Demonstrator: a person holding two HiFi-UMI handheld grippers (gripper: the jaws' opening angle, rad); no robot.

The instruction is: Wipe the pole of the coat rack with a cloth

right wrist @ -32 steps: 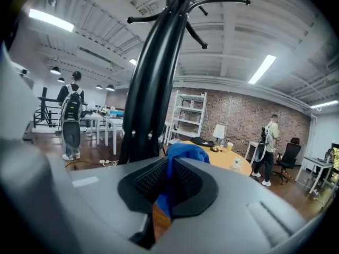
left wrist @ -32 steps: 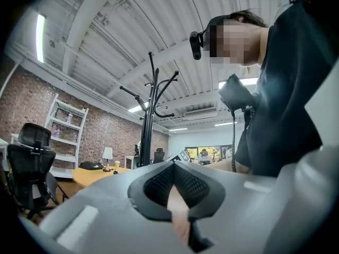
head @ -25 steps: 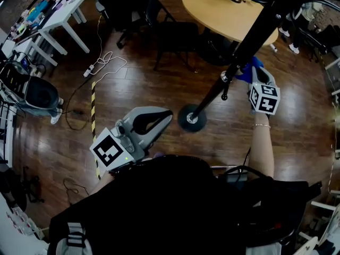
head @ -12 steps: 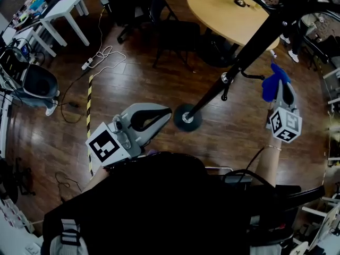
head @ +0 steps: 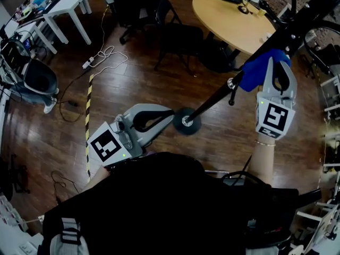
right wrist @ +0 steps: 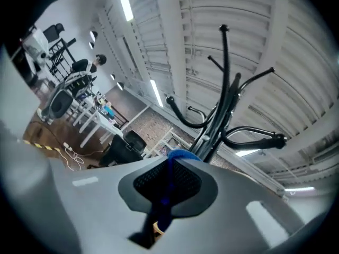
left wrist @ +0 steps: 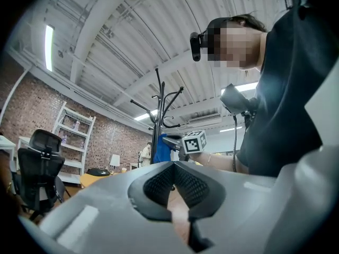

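Dark glossy plank floor (head: 159, 84), wood. Coat rack pole (head: 212, 101): thin black tube running from a round disc base (head: 187, 121) at frame centre to the upper right, with curved hooks (right wrist: 275, 138) up top. Cloth (head: 258, 67): soft, bright blue, bunched. Around it: round tan table (head: 234, 23) upper right, black chair (head: 178, 36) top centre, white tables (head: 69, 7) and power strip (head: 86, 64) upper left. Cloth covered a stretch of the pole. Right gripper (head: 277, 62) was clamped on the cloth, which lay against the pole. Left gripper (head: 167, 115) sat low centre near the base, jaws pressed together, nothing between them.
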